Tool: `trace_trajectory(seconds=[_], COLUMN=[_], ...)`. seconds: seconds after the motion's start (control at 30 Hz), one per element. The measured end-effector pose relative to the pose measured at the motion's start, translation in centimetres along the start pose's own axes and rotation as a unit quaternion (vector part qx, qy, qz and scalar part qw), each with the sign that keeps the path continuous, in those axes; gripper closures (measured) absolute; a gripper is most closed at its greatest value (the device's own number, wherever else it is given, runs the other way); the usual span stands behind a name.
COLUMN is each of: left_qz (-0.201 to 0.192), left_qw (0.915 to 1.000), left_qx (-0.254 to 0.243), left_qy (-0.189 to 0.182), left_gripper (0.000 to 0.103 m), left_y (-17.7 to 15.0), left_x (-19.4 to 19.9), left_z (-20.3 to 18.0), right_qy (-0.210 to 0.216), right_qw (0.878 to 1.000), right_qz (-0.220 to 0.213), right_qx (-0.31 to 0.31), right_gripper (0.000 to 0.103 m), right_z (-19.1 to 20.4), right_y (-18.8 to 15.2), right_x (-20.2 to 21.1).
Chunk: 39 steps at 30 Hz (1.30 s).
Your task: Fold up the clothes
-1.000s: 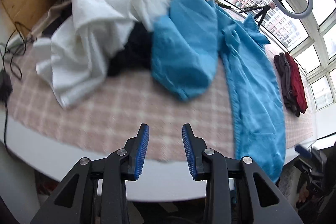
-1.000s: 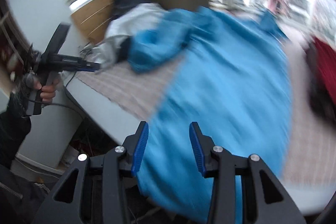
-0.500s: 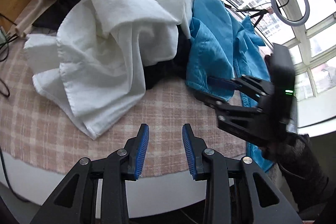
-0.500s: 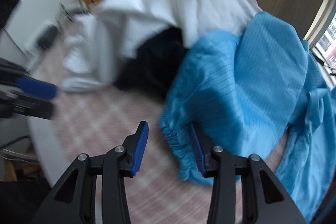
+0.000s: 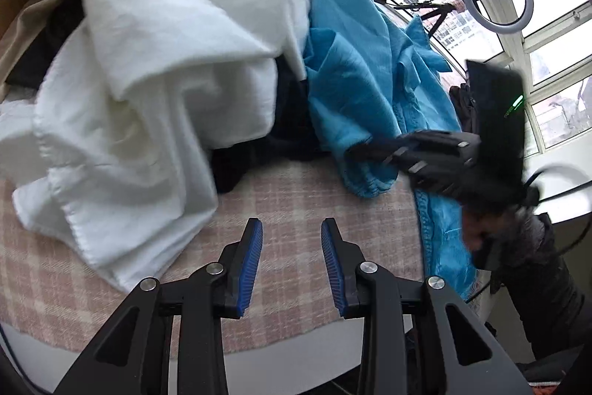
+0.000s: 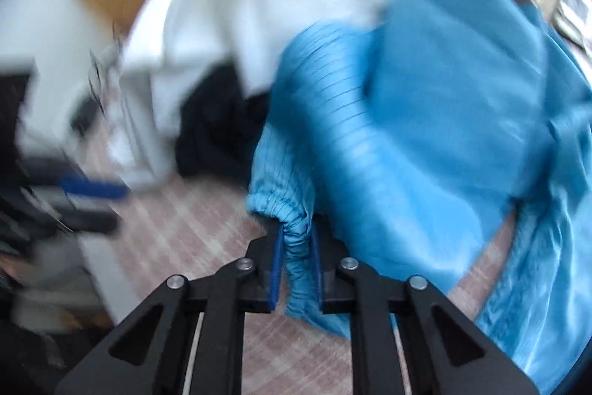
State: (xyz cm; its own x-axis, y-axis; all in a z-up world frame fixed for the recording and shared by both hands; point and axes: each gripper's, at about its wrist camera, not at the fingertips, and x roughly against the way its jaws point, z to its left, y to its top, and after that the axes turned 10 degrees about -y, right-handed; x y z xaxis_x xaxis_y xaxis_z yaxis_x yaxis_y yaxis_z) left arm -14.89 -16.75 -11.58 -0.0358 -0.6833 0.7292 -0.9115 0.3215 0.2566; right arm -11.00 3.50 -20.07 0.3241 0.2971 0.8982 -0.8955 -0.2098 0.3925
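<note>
Left wrist view showed a heap of white cloth (image 5: 155, 69) at the left of the pink checked surface (image 5: 281, 210), with a dark garment (image 5: 259, 150) tucked under its edge. Over the bare checks nearer the camera, the left gripper (image 5: 291, 263) hung with its blue pads spread and nothing between them. Further right, the blue garment (image 5: 355, 91) lay crumpled against the white heap, trailing off the near edge of the surface, and the right gripper (image 5: 364, 154) had reached its gathered cuff. Half a second before, that gripper's fingers were parted around the elastic hem; in the right wrist view the right gripper (image 6: 296, 269) had pressed together, pinching the cuff (image 6: 292, 221). Judging by this, the blue garment was unfolded and now held by a sleeve end, probably so it could be drawn clear of the pile and spread flat. Motion blur in that view suggested the pull was under way.
</note>
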Motion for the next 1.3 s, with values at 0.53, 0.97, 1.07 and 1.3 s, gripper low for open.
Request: trace_trajectory(seconds=[0.53, 0.97, 1.07, 1.3], left_qz=[0.038, -0.015, -0.017, -0.030], left_qw=[0.9986, 0.9987, 0.9994, 0.9985], left_qx=[-0.004, 0.037, 0.024, 0.004], left_qy=[0.037, 0.032, 0.016, -0.045], left_gripper=[0.069, 0.096, 0.097, 0.098], left_y=[3.8, 4.7, 4.1, 2.2], left_x=[-9.8, -9.4, -8.1, -1.7], left_z=[-3.7, -3.0, -3.7, -4.7], right_qy=[0.093, 0.119, 0.129, 0.169], right_qw=[0.966, 0.969, 0.967, 0.966], right_qz=[-0.113, -0.118, -0.118, -0.120], right_qx=[-0.215, -0.183, -0.187, -0.155], right_gripper=[0.090, 0.090, 0.090, 0.090], right_z=[-15.4, -13.4, -13.2, -9.4], right_y=[-2.3, 0.4, 0.3, 0.8], right_x=[11.0, 11.2, 11.6, 12.2])
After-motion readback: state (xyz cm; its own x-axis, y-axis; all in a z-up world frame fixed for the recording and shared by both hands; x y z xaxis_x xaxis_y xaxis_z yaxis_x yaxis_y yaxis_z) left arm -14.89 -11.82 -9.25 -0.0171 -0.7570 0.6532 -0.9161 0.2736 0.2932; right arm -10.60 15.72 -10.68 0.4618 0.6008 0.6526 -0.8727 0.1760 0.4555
